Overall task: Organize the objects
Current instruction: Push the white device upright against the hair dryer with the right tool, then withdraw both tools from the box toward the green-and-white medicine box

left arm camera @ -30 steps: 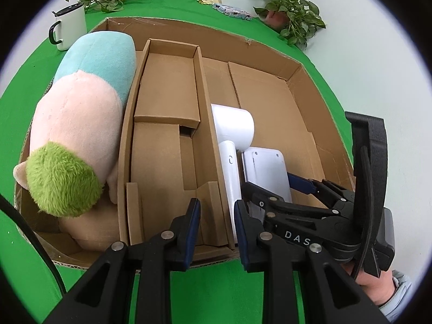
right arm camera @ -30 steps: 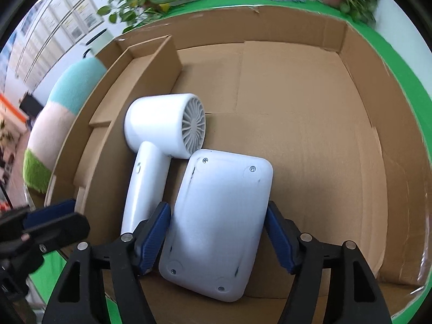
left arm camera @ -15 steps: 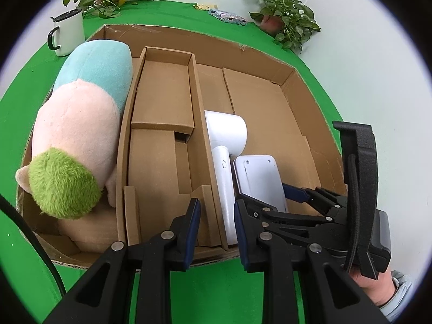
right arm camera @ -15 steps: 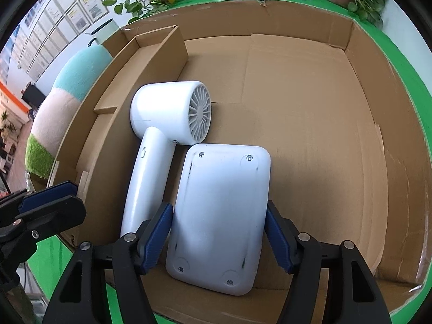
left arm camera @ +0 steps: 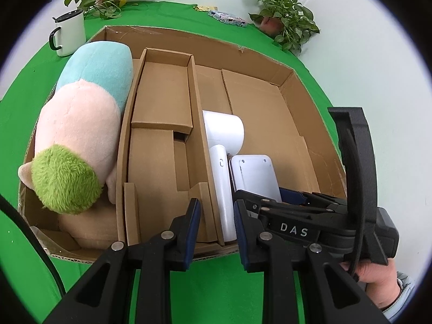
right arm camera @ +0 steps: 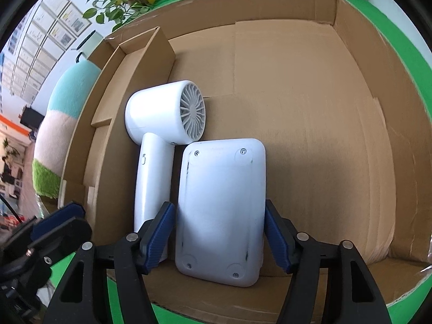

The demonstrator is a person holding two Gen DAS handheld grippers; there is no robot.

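A large cardboard box [left arm camera: 302, 86] lies on a green table. A plush toy [left arm camera: 78, 132] fills its left compartment. A white hair dryer [right arm camera: 162, 140] and a white flat device [right arm camera: 221, 205] lie side by side in the right compartment; both also show in the left wrist view, the dryer [left arm camera: 221, 140] and the device [left arm camera: 253, 175]. My right gripper [right arm camera: 217, 239] is open with its pads on either side of the device, small gaps showing. My left gripper [left arm camera: 216, 232] is open and empty above the box's near wall.
A cardboard insert [left arm camera: 162, 113] fills the middle compartment. A white mug [left arm camera: 68, 33] stands beyond the box at the left. Potted plants [left arm camera: 283, 24] stand at the back. The far right of the box floor [right arm camera: 310, 108] is bare.
The right gripper has drawn back and turned a little, so the device now stands straighter between its pads. The left gripper has risen and pulled back slightly.
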